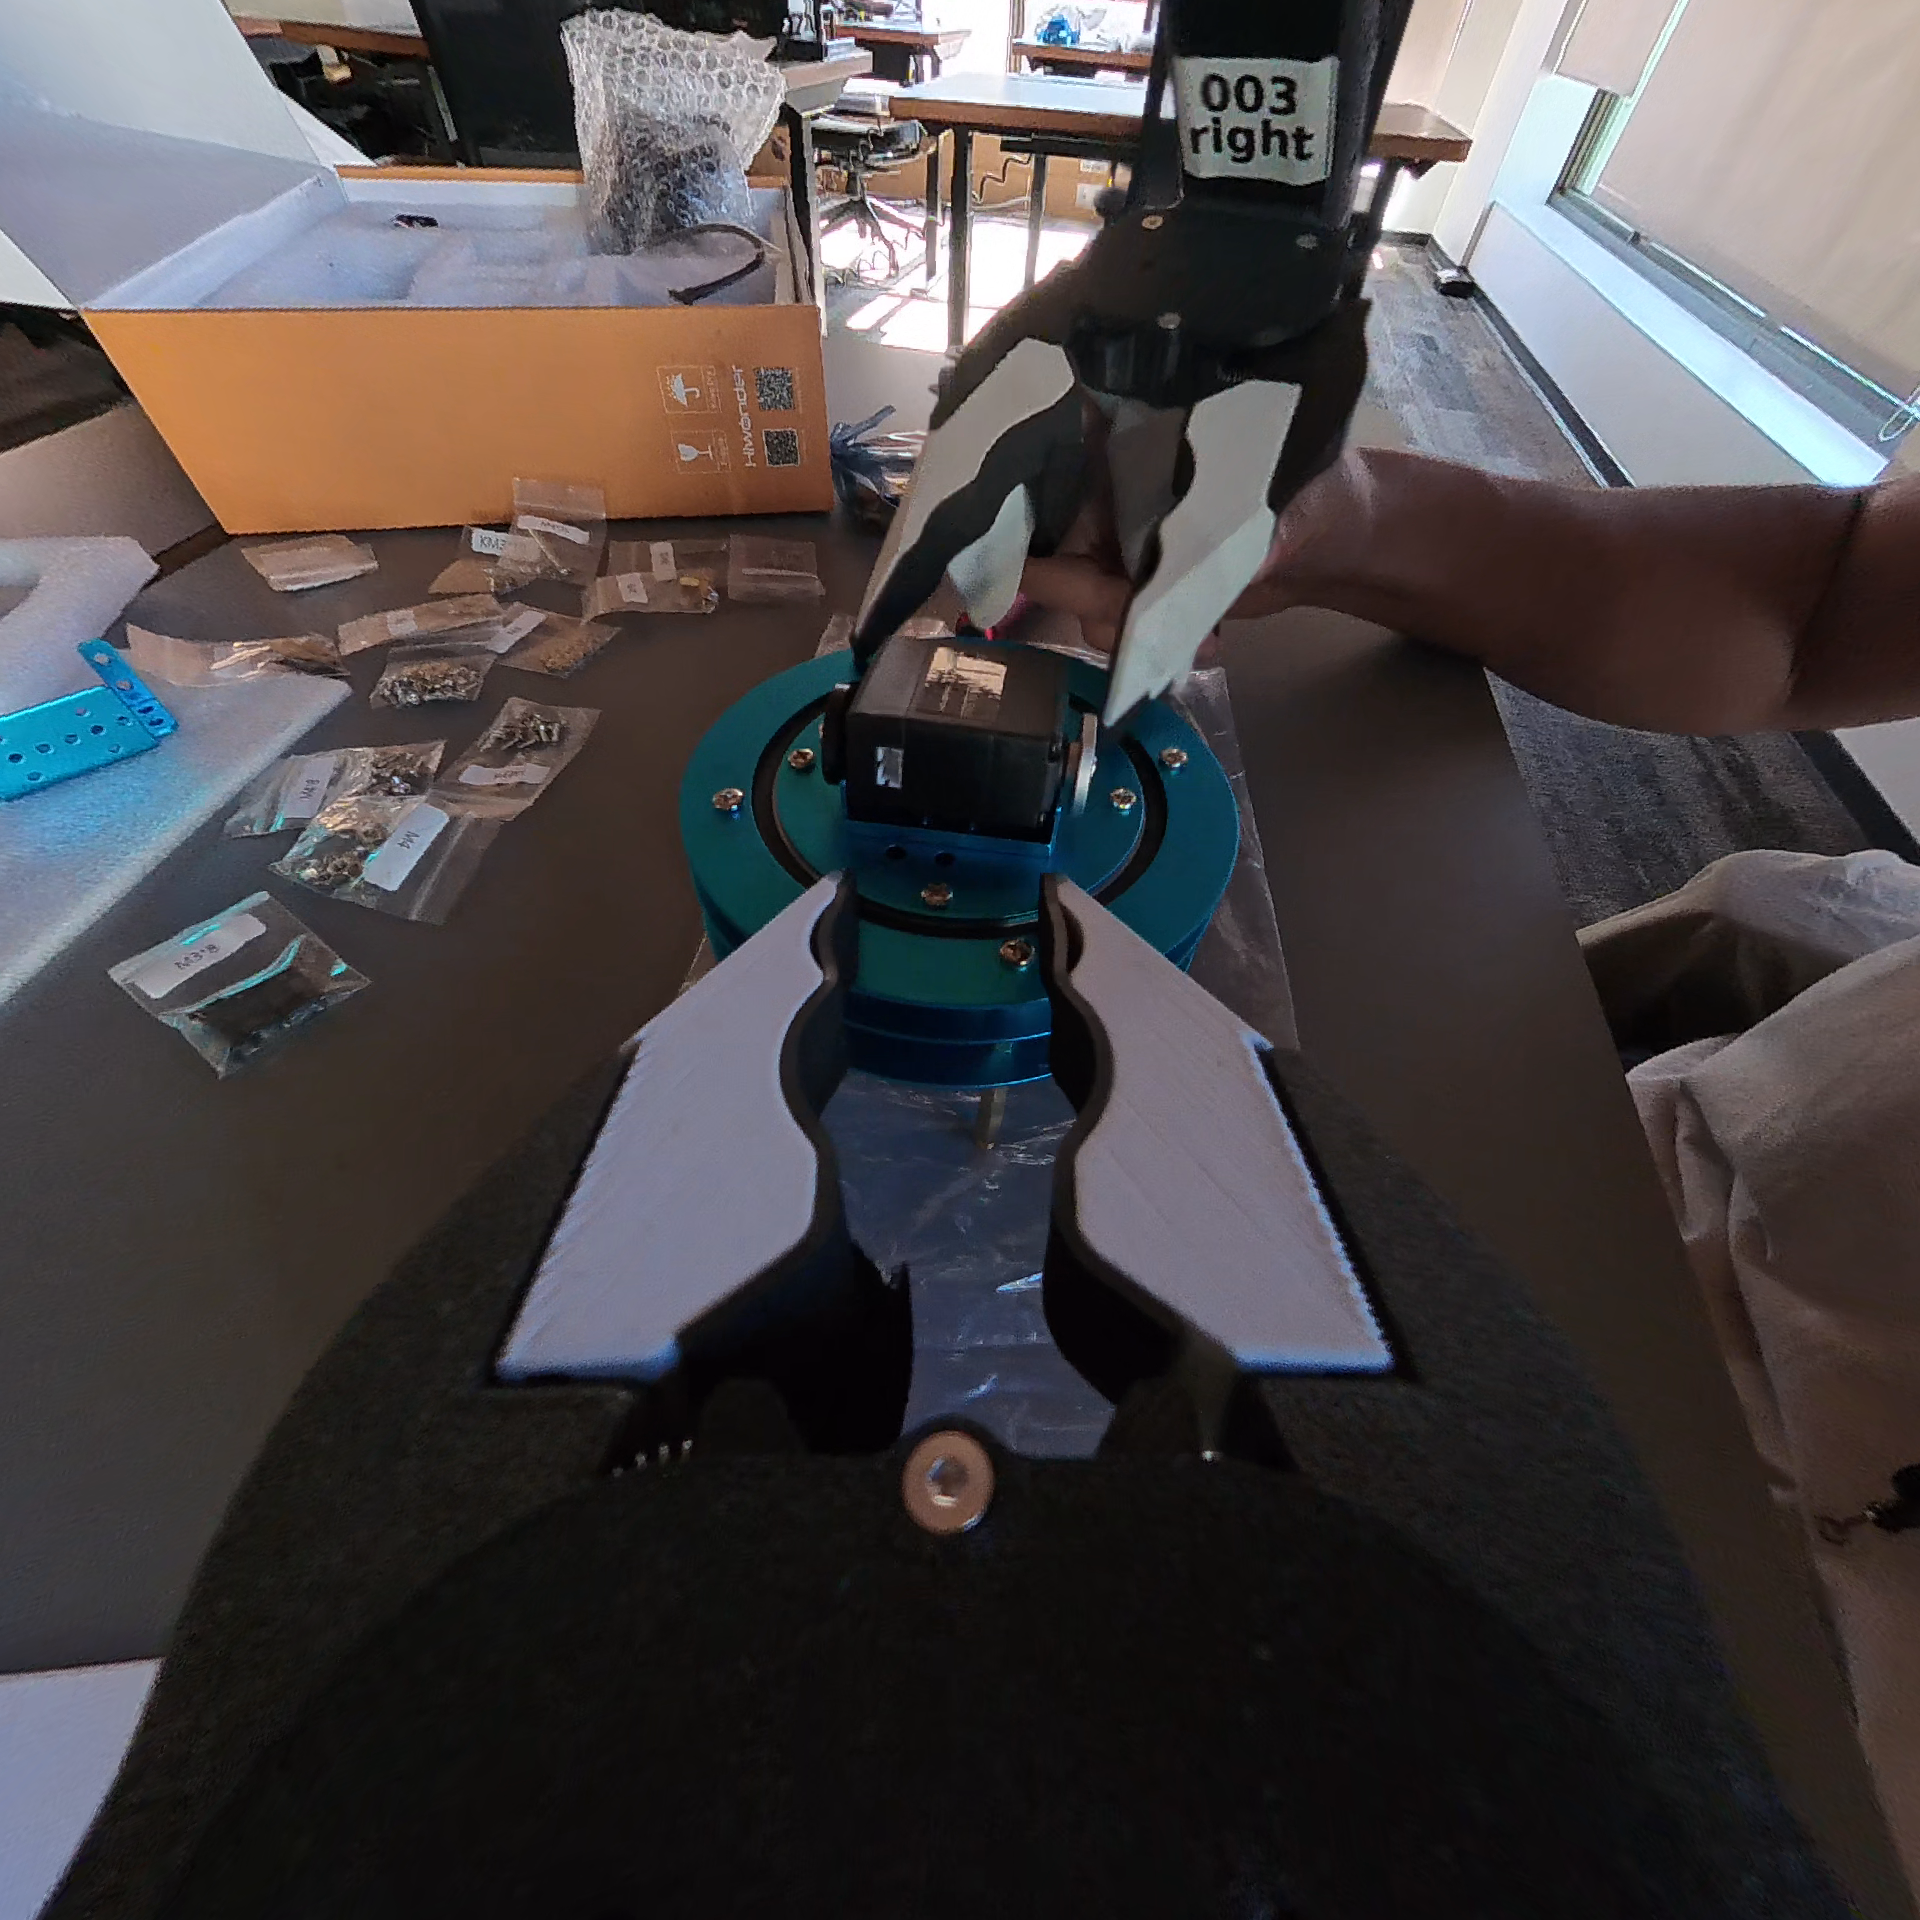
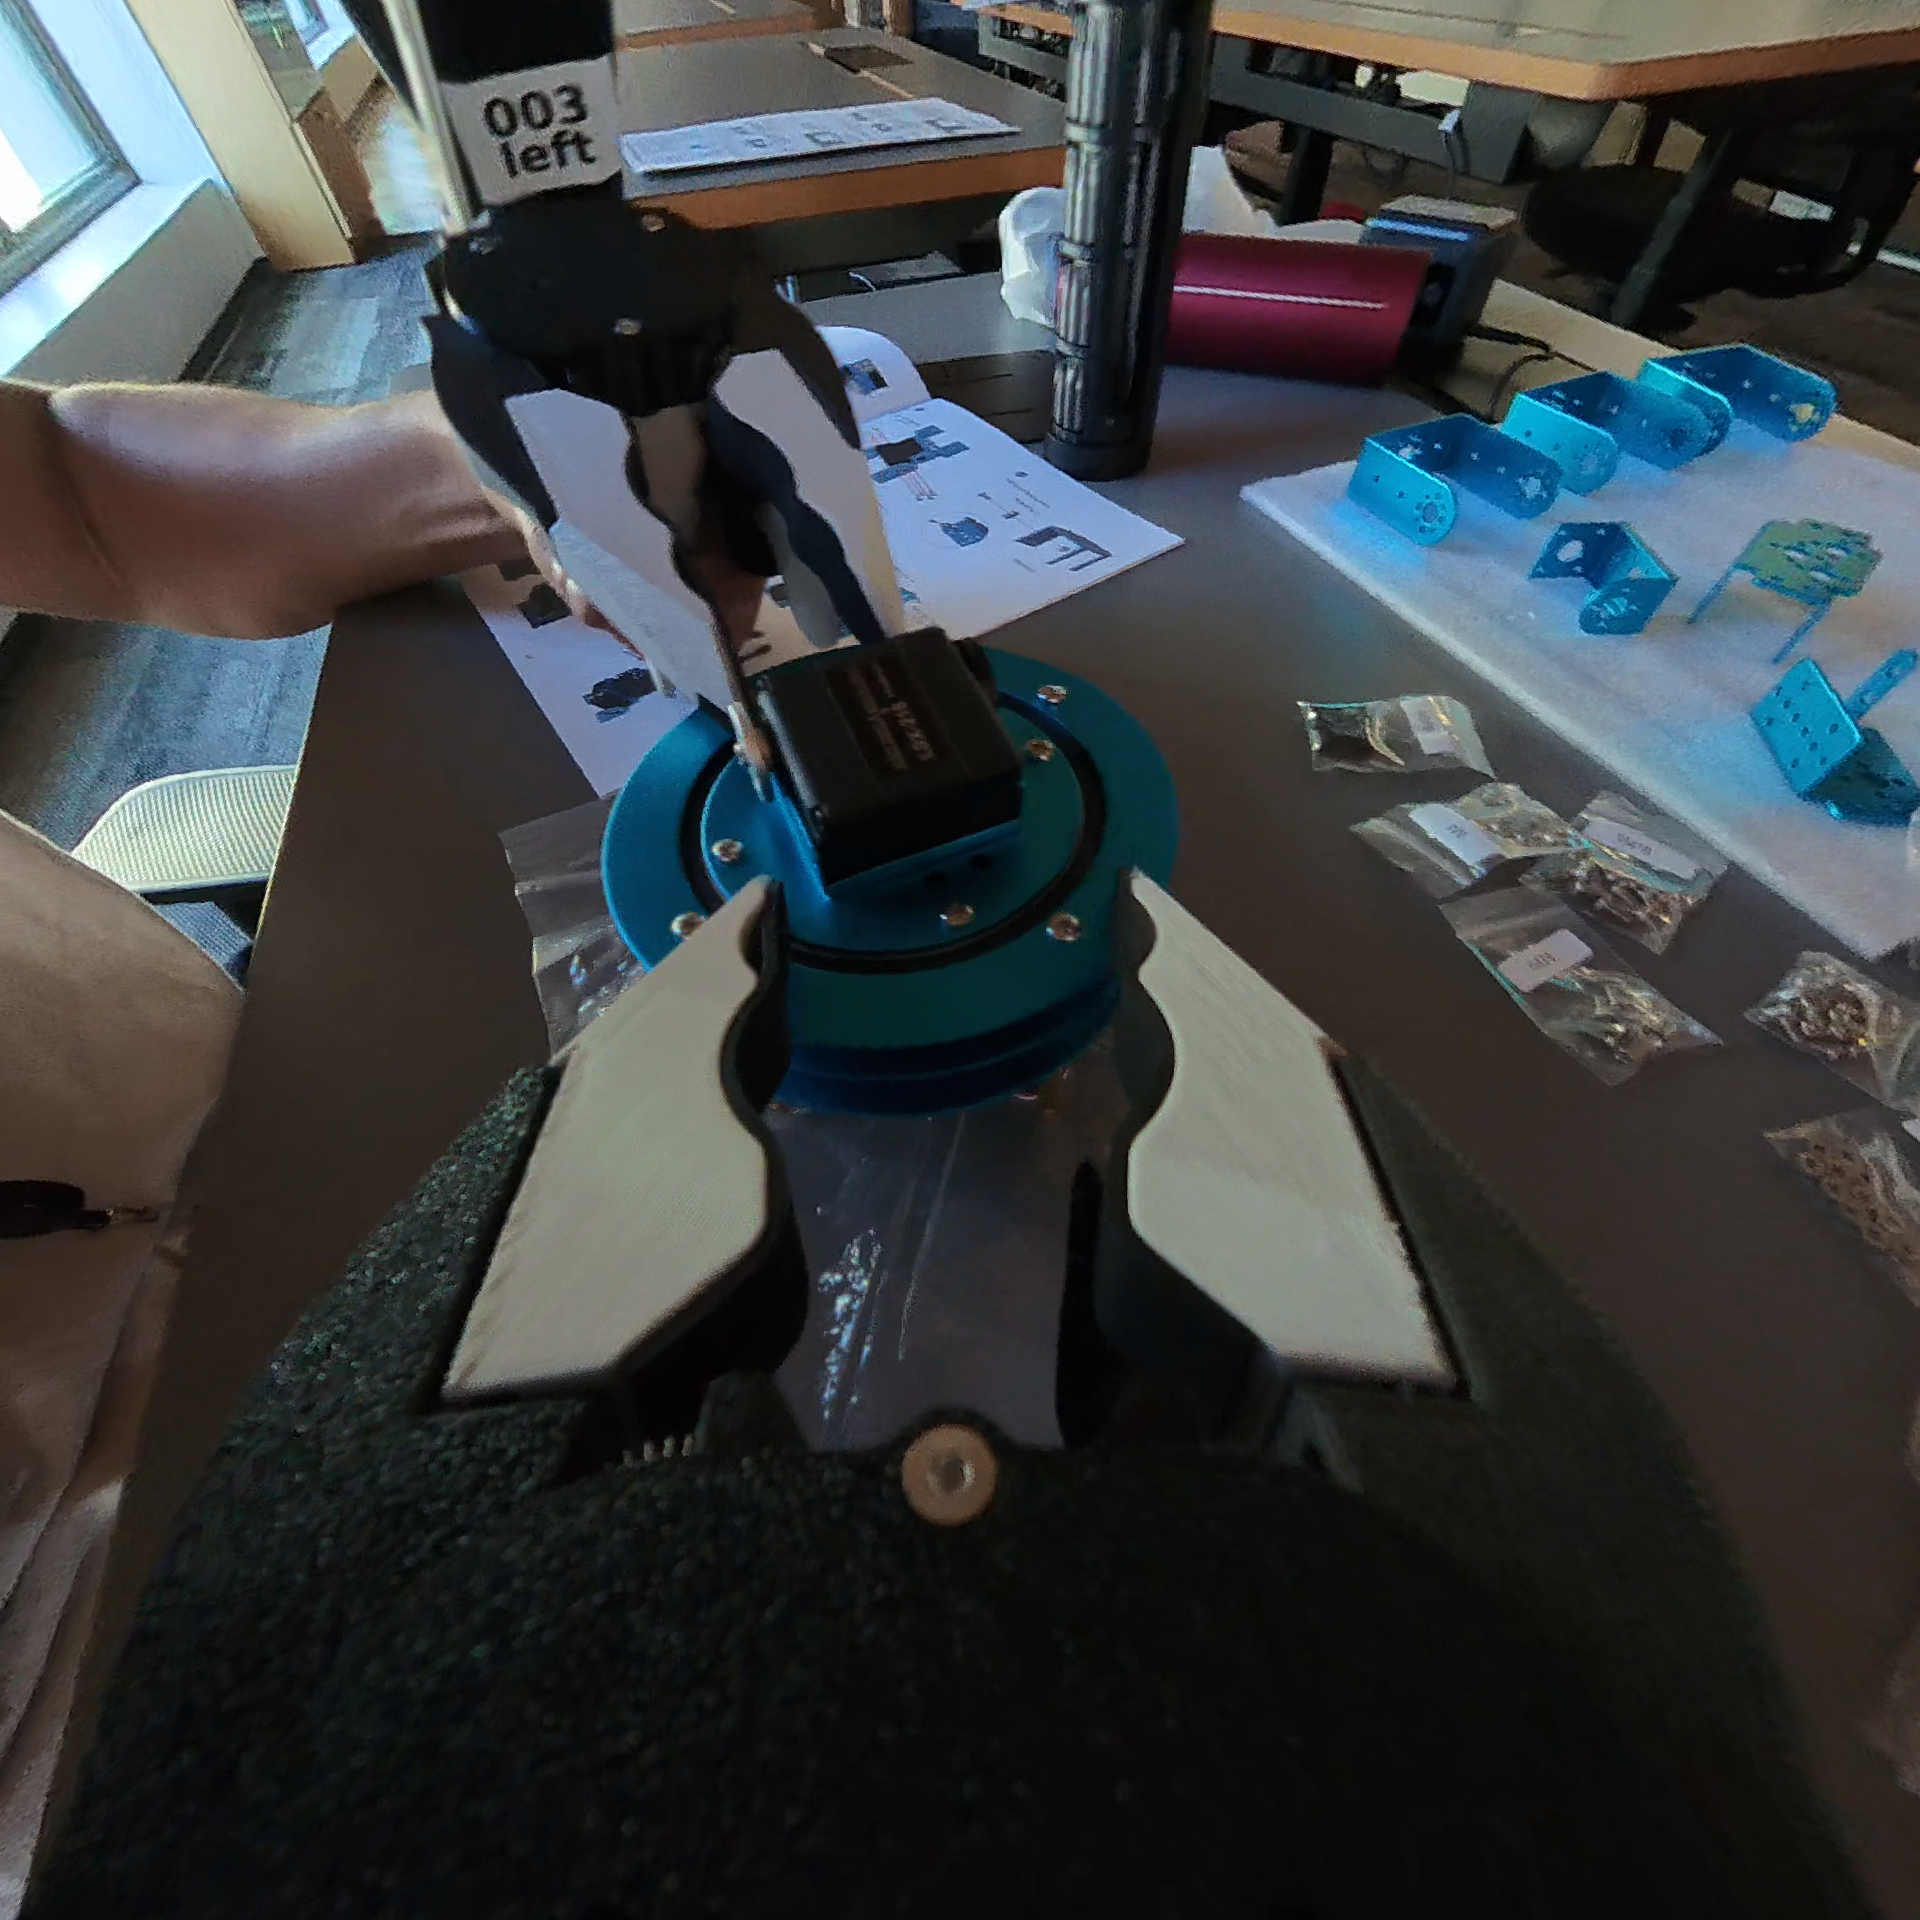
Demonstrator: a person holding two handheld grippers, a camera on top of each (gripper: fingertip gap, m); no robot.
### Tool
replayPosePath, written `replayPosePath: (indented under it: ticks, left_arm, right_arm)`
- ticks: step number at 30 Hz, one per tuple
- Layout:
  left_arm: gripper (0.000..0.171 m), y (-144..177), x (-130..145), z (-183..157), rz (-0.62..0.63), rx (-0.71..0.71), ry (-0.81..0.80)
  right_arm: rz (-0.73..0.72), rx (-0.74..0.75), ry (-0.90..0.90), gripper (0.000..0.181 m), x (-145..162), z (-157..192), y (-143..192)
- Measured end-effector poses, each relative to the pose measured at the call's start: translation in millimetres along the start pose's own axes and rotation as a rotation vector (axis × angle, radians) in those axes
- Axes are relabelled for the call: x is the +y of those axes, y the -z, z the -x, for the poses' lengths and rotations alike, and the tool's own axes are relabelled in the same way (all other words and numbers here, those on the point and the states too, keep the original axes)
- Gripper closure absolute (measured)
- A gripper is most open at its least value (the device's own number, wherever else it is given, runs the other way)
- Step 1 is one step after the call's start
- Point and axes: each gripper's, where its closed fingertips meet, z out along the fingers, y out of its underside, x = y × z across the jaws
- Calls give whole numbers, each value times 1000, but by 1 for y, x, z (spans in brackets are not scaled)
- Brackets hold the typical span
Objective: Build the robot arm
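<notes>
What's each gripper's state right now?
Left gripper: open, empty, tips just short of the black servo on the blue round base.
Right gripper: open, empty, tips over the same base.

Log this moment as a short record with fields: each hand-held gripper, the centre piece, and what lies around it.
left hand-held gripper: open, tips at the near rim of the blue round base
right hand-held gripper: open, tips astride the same base
centre piece: black servo block standing on the base
under base: clear plastic bag
table: small screw bags, orange box, blue brackets on white foam
</notes>
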Motion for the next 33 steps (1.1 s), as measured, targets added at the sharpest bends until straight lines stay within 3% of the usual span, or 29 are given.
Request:
replayPosePath:
  ticks: [3, 7, 9, 12, 18, 21, 22, 26, 28, 31, 33]
  left_arm:
    - [138, 1, 0, 0, -17, 7, 5]
    - [139, 1, 0, -1, -22, -1, -23]
    - [148, 2, 0, -4, -27, 0, -49]
    - [147, 2, 0, -4, -29, -28, -101]
    - [150, 0, 0, -6, -28, 21, -1]
    - [150, -1, 0, -7, -26, 25, 18]
    - [150, -1, 0, -8, -25, 26, 22]
    - [151, 0, 1, -8, -13, 23, 10]
    - [151, 1, 1, -9, -6, 25, 9]
    - [151, 2, 1, -10, -12, 33, 14]
    - [139, 3, 1, -15, -15, 85, 23]
  right_arm:
    - [-24, -25, -59, 121, -1, -3, 3]
    - [-35, -7, -81, 138, -1, -11, 3]
    - [-37, 3, -73, 144, -1, -14, 3]
    - [-27, 42, -2, 146, 1, -15, 3]
    - [-22, 53, 16, 149, 2, -14, 3]
    - [-19, 42, 43, 160, 2, -9, 3]
    - [-18, 7, 56, 178, 2, -1, 2]
    - [-19, 42, 88, 177, 2, -1, 2]
    - [-15, 83, 89, 158, -2, -9, 8]
    - [-22, 19, 39, 150, -2, -7, 12]
    - [-8, -3, 33, 150, 2, -7, 9]
